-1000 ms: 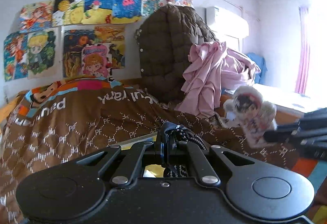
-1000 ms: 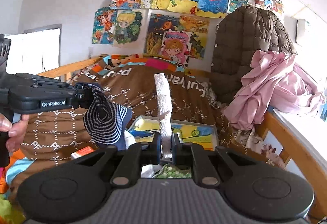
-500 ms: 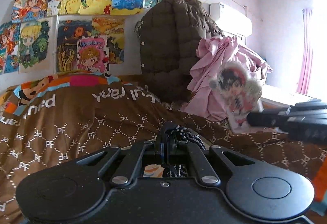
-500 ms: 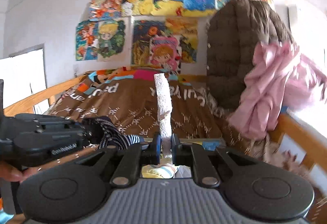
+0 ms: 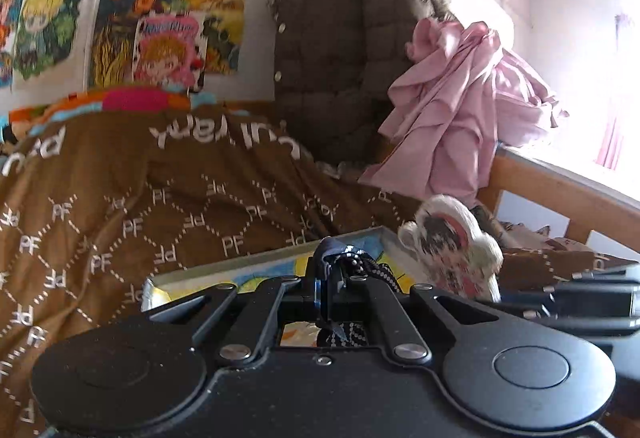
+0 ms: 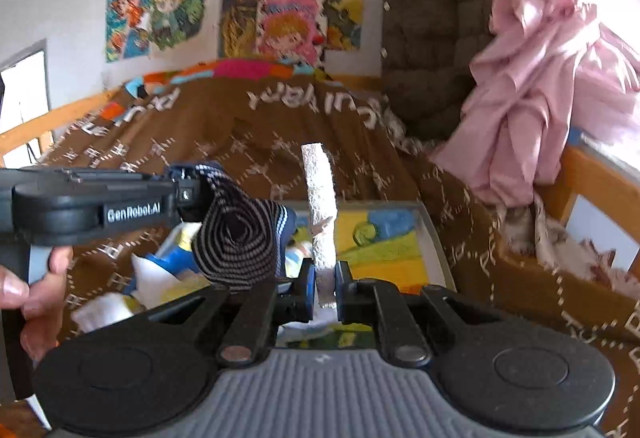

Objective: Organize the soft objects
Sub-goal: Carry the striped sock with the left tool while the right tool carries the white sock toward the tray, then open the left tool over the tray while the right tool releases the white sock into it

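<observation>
My left gripper [image 5: 334, 278] is shut on a navy and white striped sock [image 5: 352, 264]. In the right wrist view that sock [image 6: 244, 238] hangs from the left gripper [image 6: 180, 194] above an open box with a colourful lining [image 6: 384, 238]. My right gripper [image 6: 323, 286] is shut on a flat white plush doll, seen edge-on [image 6: 320, 206]. The left wrist view shows the doll's printed face [image 5: 452, 250] at the right, beside the box's rim [image 5: 224, 266]. Several soft items [image 6: 156, 278] lie in the box.
A brown patterned blanket [image 5: 160, 206] covers the bed behind the box. A brown quilted jacket [image 5: 344, 58] and a pink cloth [image 5: 452, 126] hang at the back right. A wooden bed rail [image 5: 560, 194] runs along the right. A hand [image 6: 24, 290] grips the left handle.
Both grippers have come down toward the box, which now fills more of each view. The doll sits lower in the left wrist view. Both grips are unchanged.
</observation>
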### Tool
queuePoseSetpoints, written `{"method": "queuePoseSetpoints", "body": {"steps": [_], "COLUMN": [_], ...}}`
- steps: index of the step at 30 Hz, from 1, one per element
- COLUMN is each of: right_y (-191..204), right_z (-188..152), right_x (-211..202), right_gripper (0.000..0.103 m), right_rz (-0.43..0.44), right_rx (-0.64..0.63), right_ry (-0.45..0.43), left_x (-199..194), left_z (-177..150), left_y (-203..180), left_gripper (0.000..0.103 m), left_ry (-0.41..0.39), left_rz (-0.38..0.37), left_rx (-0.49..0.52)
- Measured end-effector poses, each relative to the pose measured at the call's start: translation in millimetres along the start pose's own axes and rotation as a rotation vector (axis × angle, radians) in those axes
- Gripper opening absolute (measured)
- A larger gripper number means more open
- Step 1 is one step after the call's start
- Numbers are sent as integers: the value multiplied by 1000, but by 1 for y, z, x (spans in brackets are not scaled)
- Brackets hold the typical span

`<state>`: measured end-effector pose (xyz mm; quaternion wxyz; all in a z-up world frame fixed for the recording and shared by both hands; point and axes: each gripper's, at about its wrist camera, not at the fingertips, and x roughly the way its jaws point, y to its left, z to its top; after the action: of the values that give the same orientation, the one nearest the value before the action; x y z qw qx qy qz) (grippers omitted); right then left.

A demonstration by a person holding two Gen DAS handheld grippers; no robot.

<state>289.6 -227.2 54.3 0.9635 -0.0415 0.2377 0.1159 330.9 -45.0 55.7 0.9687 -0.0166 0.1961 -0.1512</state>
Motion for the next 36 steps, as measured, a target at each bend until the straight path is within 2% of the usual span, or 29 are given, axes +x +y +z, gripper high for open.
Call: {"method": "queuePoseSetpoints", "body": {"steps": [6, 11, 16, 22, 27, 32, 36], "right_y": [-7, -5, -4, 1, 3, 3, 4], "right_z": [-12, -19, -23, -22, -19, -16, -13], "right_x": [30, 48, 57, 55, 47, 33, 18], "right_gripper": [11, 12, 13, 18, 25, 46, 56], "right_rz": [-19, -28, -22, -12, -13, -11, -9], "right_rx": [26, 24, 39, 31, 25, 27, 26], "right_ry": [65, 119, 133, 119, 100, 73, 52], "left_x": [33, 56, 73, 64, 48, 22, -1], "left_z": [-10, -23, -36, -37, -35, -30, -26], "left_y": [5, 8, 12, 18, 16, 14, 14], "left_gripper": [2, 2, 4, 18, 48, 70, 75], "left_ry": [105, 228, 325, 299, 255, 204, 177], "left_rz": [23, 52, 96, 115, 165, 196, 213], "left_rx": [-18, -50, -74, -134, -115, -111, -118]}}
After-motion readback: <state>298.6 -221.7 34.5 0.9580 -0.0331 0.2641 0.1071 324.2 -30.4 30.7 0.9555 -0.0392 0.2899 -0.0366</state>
